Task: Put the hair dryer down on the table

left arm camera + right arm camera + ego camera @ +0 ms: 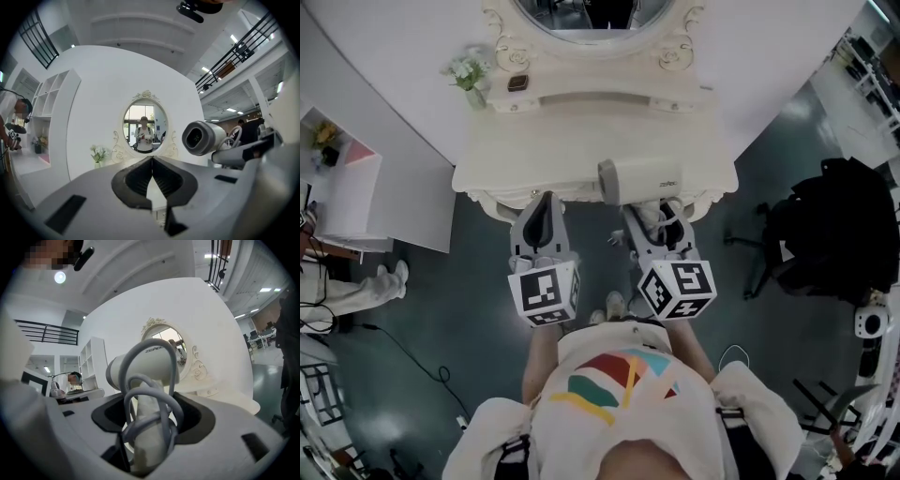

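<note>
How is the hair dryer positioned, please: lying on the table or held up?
Held up: the right gripper clamps the hair dryer by its handle, barrel well above the table.

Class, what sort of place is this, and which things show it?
Probably a mock dressing corner staged inside a large hall: an ornate white dressing table with an oval mirror, under a railed gallery overhead.

White stripe-printed shirt; left gripper and right gripper are grey (marker-cubed).
</note>
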Demonstrator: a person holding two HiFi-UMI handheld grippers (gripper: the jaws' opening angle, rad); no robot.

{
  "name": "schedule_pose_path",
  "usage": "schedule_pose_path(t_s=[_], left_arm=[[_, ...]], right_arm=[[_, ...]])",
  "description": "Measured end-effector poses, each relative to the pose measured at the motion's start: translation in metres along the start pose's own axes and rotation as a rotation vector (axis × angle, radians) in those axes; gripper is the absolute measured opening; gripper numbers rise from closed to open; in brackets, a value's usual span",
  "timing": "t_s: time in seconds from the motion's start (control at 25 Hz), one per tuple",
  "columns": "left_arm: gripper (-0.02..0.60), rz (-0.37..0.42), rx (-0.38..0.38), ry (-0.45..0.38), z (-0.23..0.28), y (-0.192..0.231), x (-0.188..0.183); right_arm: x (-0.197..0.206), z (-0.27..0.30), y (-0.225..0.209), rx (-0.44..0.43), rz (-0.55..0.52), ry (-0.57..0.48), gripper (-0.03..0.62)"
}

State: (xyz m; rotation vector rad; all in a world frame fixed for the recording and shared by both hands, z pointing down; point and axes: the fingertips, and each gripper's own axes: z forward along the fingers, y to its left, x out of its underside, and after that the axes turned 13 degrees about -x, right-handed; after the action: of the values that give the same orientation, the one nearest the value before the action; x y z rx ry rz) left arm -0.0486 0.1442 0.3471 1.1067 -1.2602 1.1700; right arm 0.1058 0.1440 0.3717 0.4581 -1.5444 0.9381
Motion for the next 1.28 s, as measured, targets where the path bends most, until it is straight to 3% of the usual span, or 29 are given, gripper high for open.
schedule_pose_path(t_s=[0.48, 1.28], left_arm=[[0.005, 0.016, 0.013, -0.012, 0.021, -0.045, 0.0], [0.005, -0.015, -0.006, -0.048, 0.045, -0.041, -0.004]], right_arm=[[-0.003, 0.001, -0.037, -0.02, -0.021, 0.023, 0.262], [-0.011, 0.014, -0.058, -0.001, -0.039, 0.003, 0.262]])
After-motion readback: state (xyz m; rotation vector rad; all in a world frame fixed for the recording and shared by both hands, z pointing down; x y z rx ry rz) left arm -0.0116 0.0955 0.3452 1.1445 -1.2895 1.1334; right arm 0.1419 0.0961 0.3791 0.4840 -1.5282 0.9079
